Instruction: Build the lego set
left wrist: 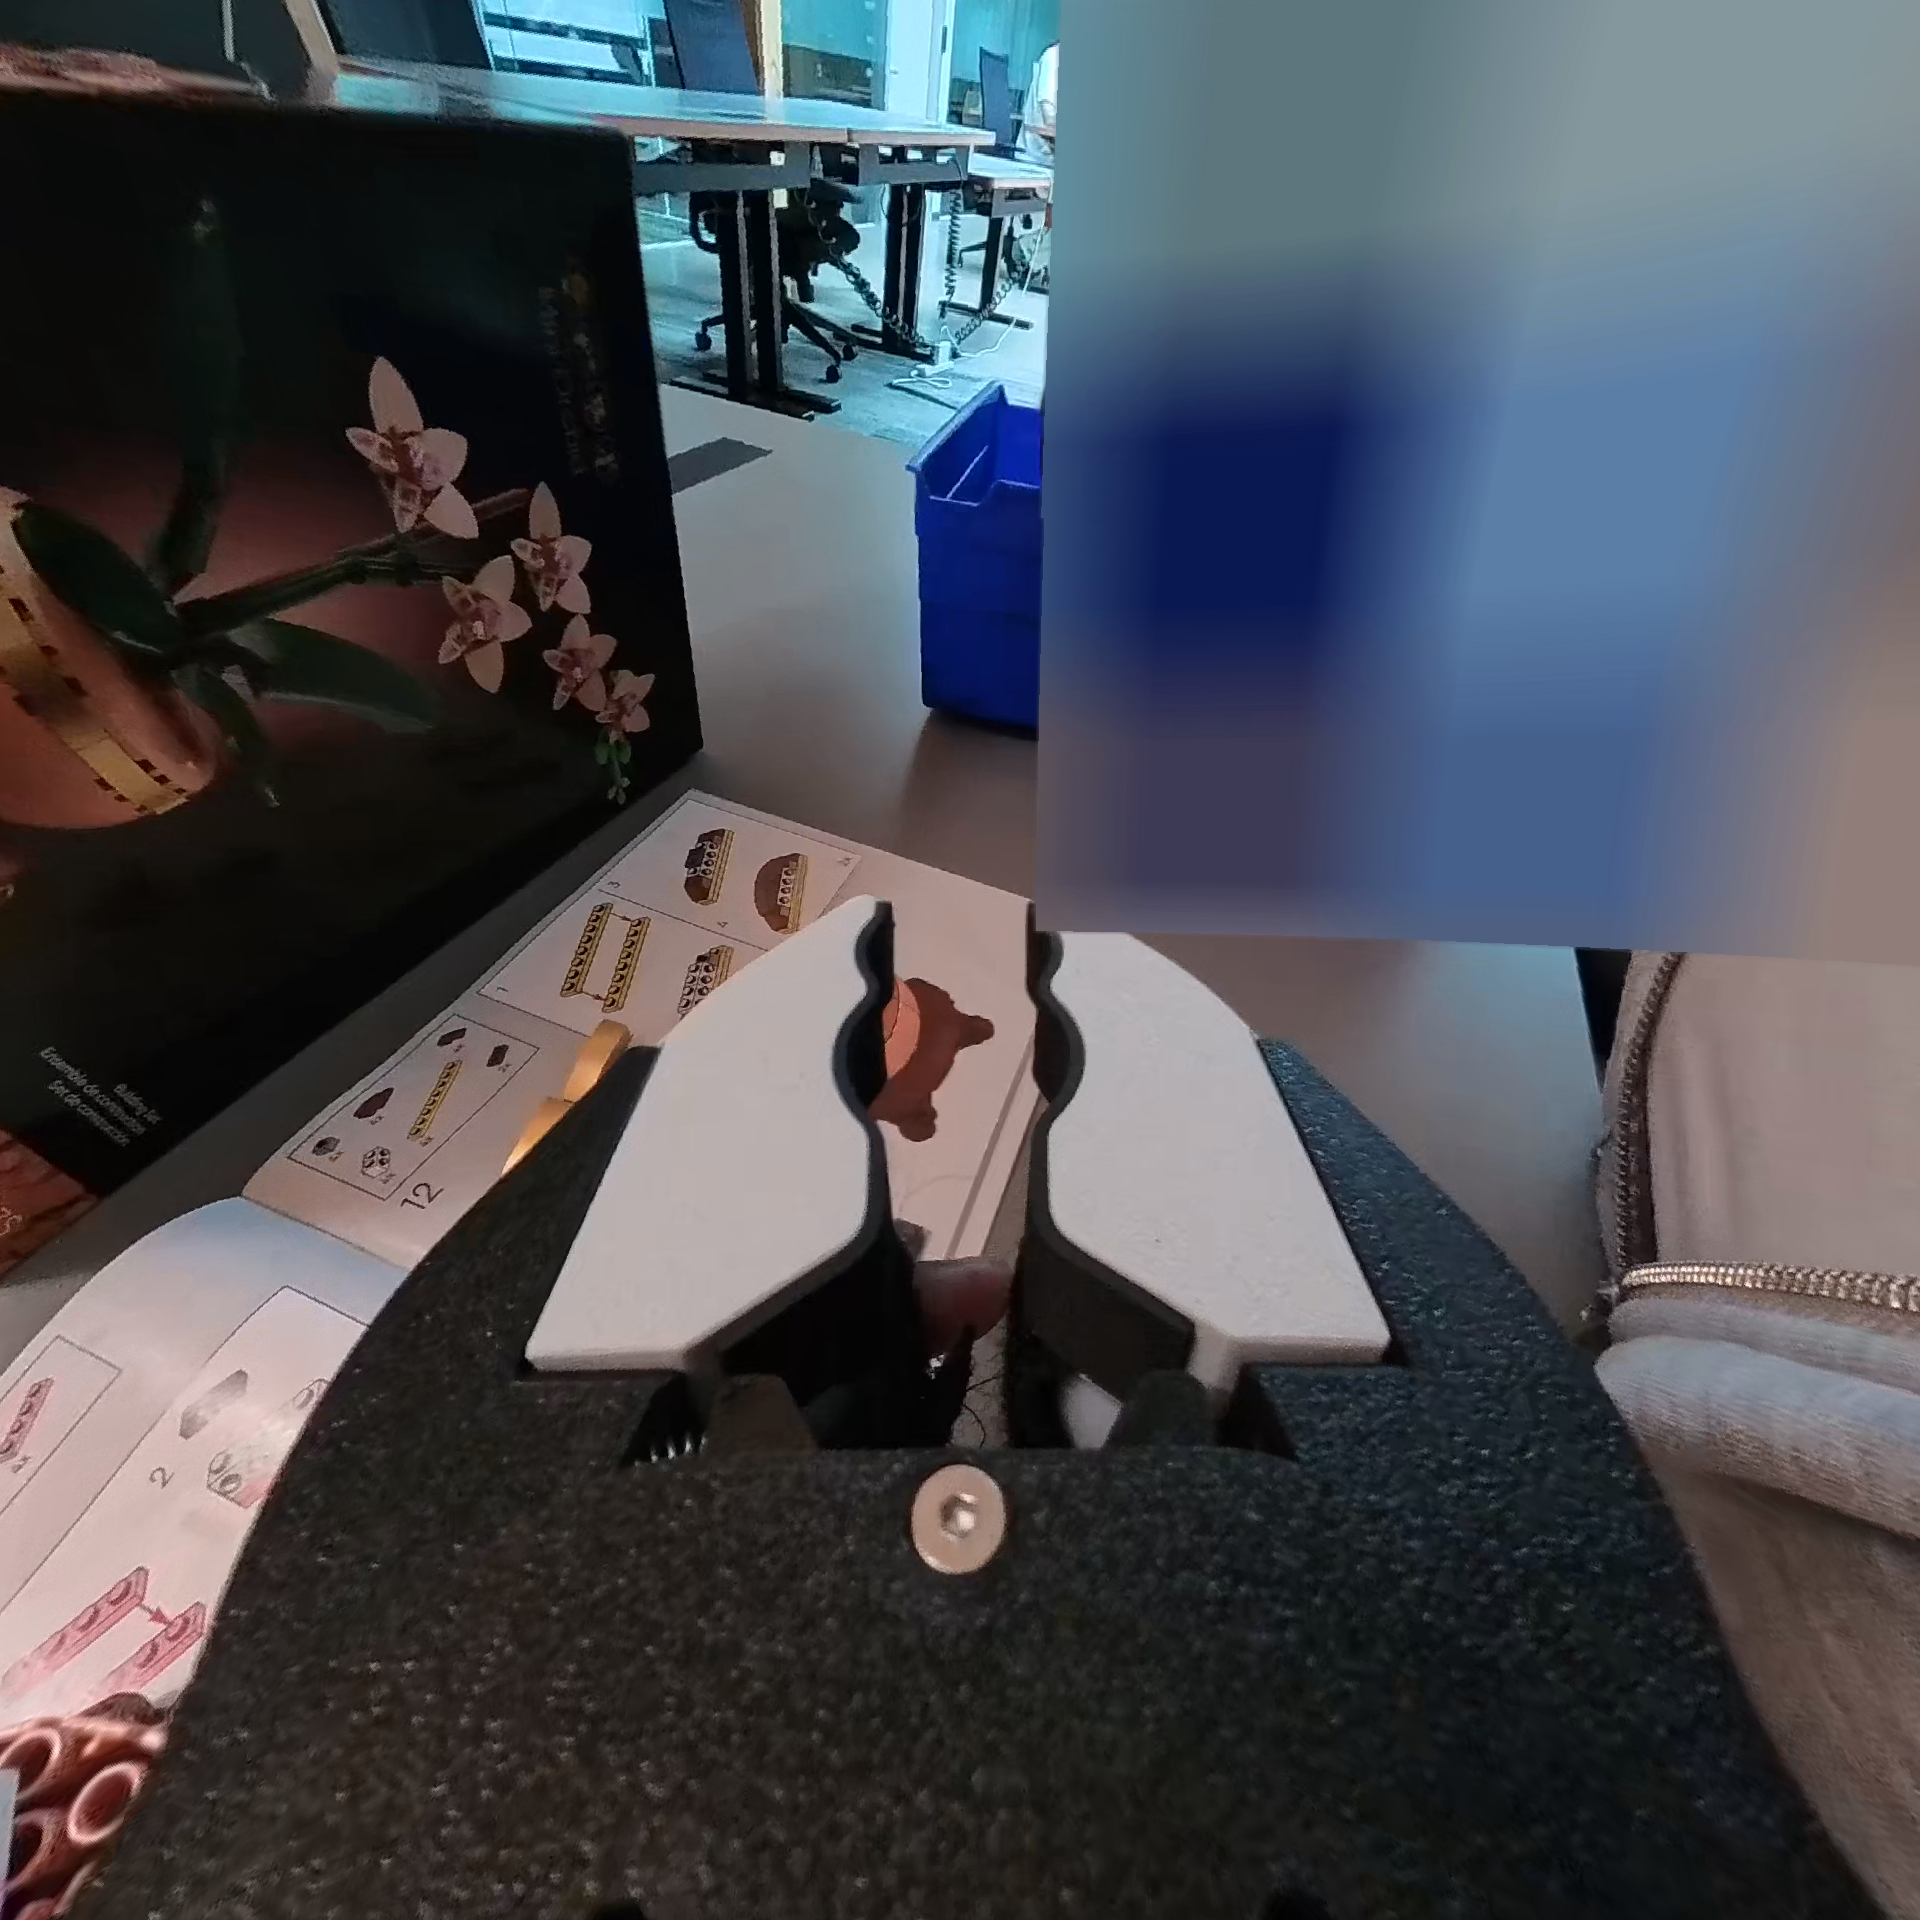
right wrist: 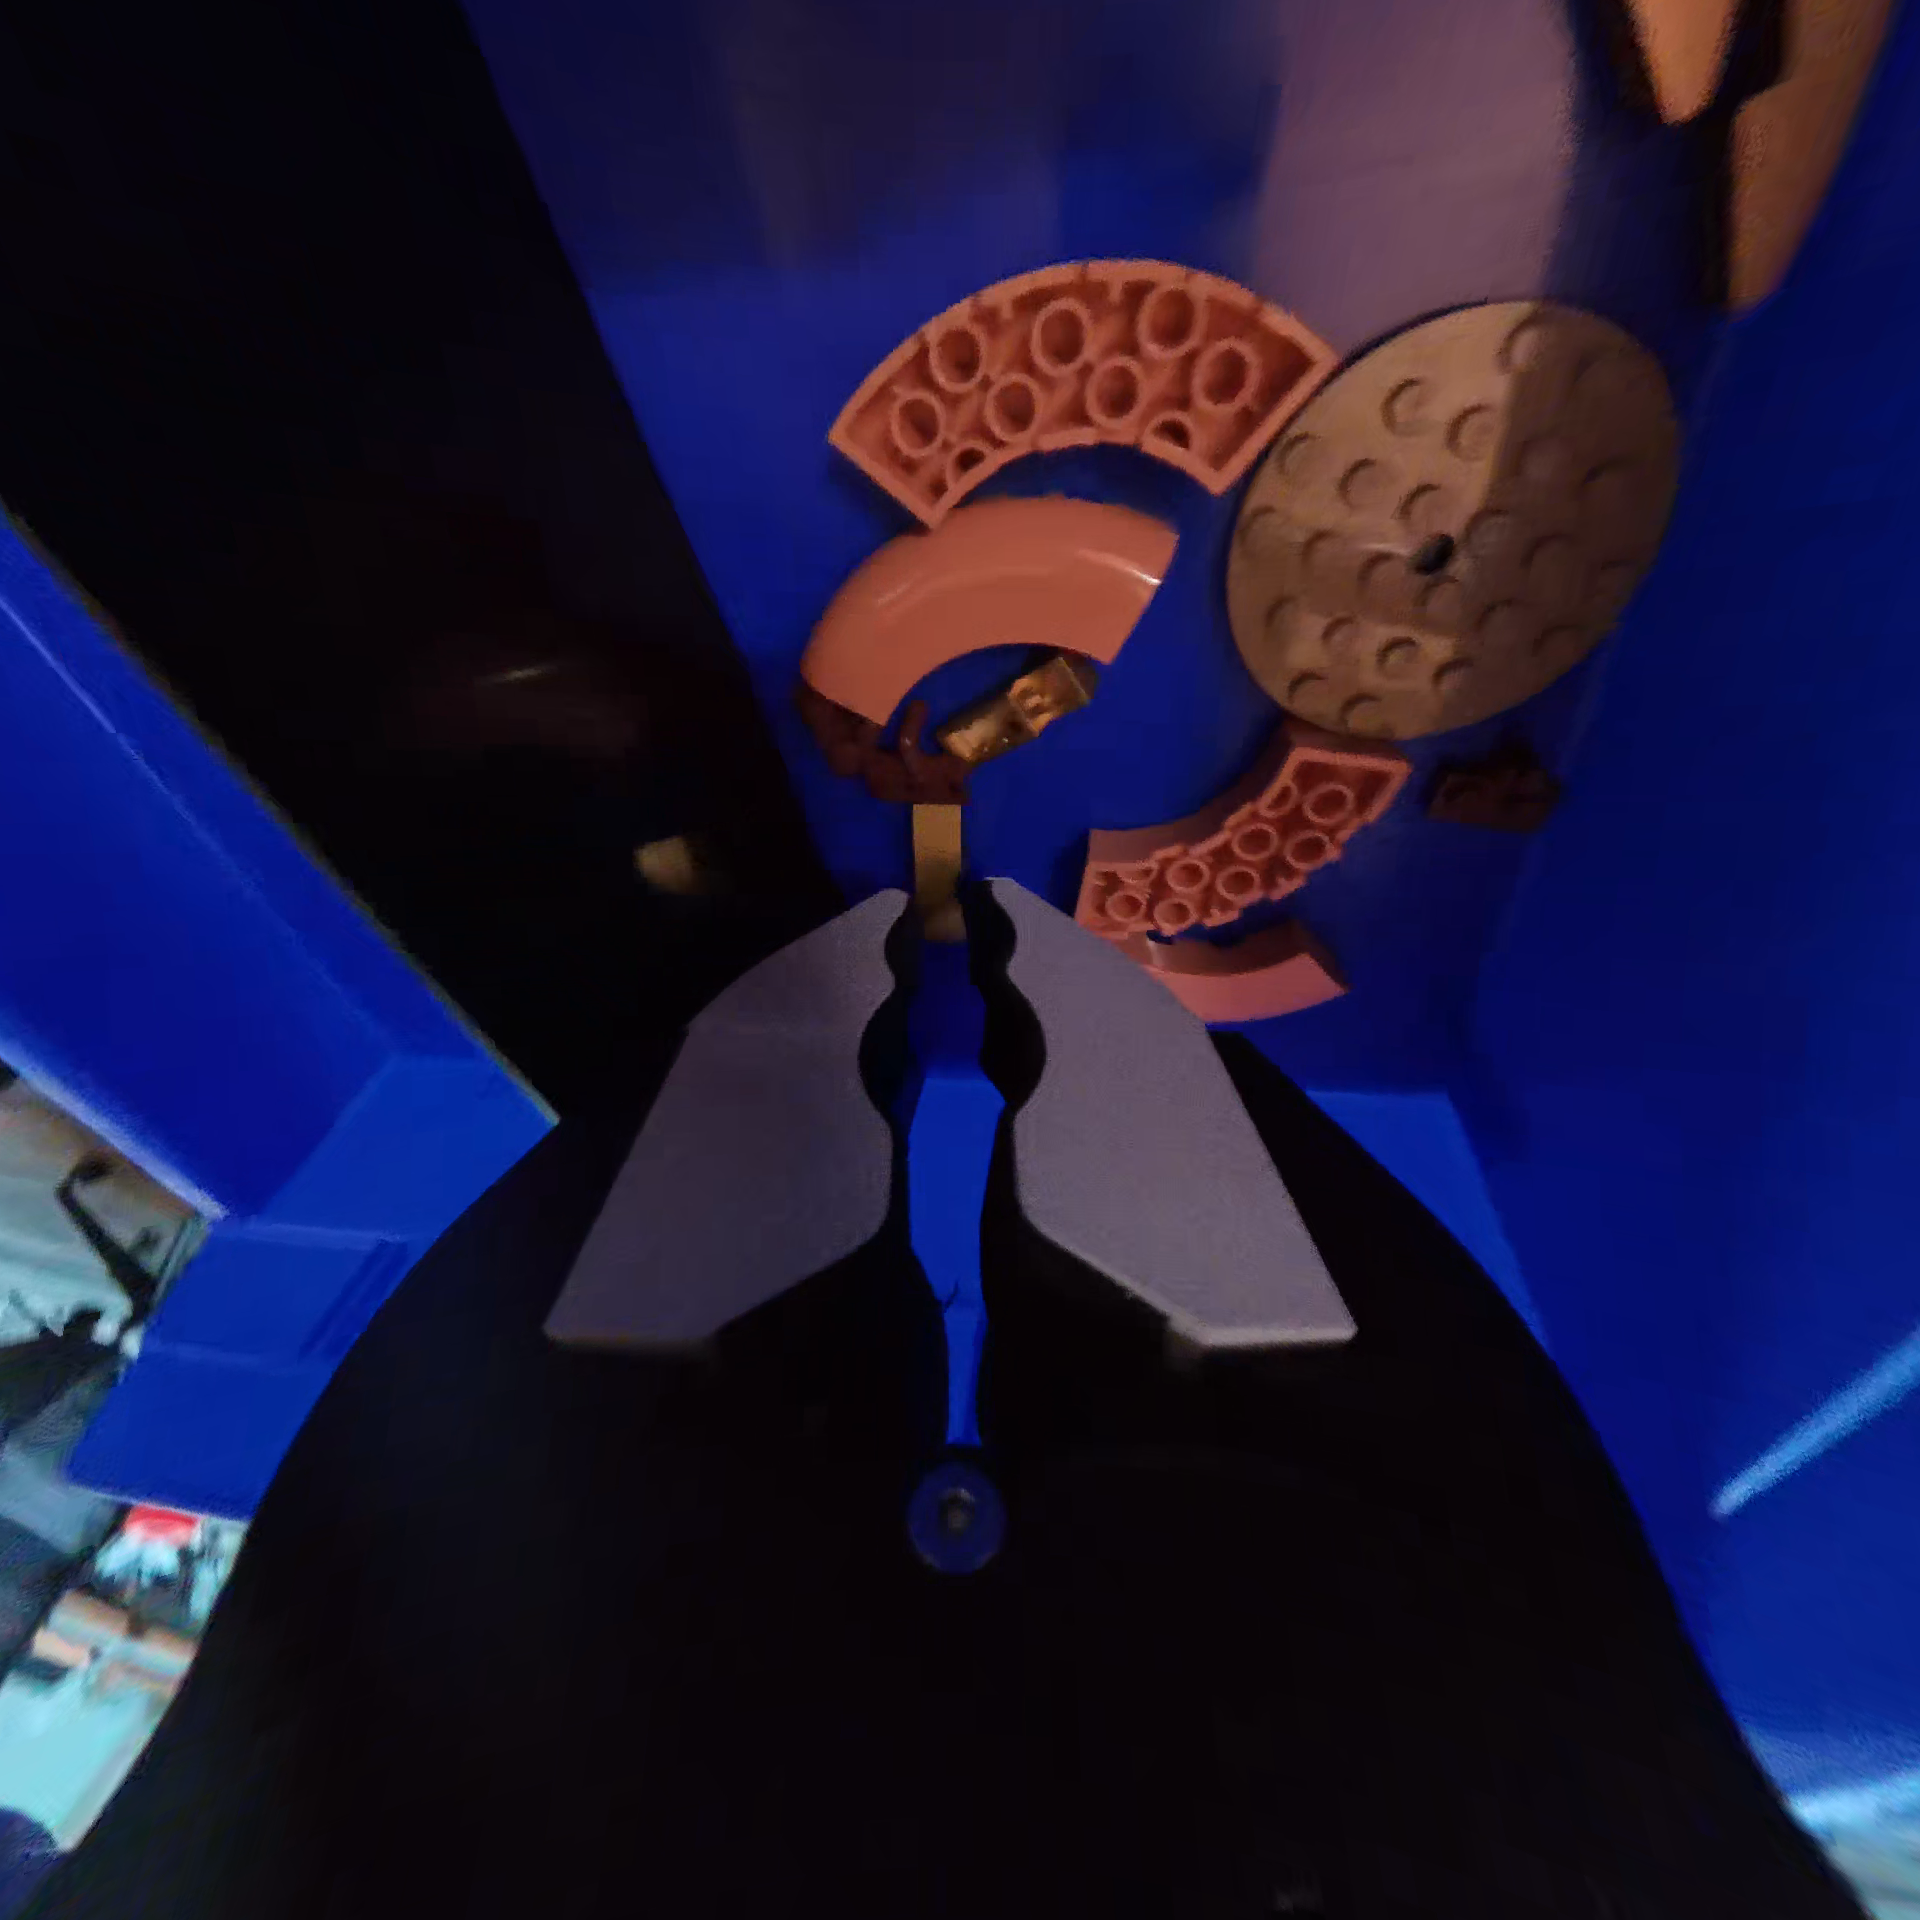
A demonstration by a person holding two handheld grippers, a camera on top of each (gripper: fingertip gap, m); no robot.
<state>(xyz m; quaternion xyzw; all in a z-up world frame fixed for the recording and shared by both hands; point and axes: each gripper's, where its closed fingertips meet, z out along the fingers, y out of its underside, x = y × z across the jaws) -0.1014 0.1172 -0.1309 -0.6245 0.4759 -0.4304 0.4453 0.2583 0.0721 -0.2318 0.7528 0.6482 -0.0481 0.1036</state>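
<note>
Tabletop: we see grey, bare at centre.
On it: we find the set's box, open instruction booklet, blue bin.

Set box: left and top portions cut off by the frame edge. Instruction booklet: lower pages covered by the left gripper body. Gold strip at the right gripper tips: near end hidden between the fingers, contact indeterminate; whole bin interior motion-blurred.

The left gripper hovers with jaws apart over the open instruction booklet. The dark set box stands at far left; a blue bin sits farther back.
</note>
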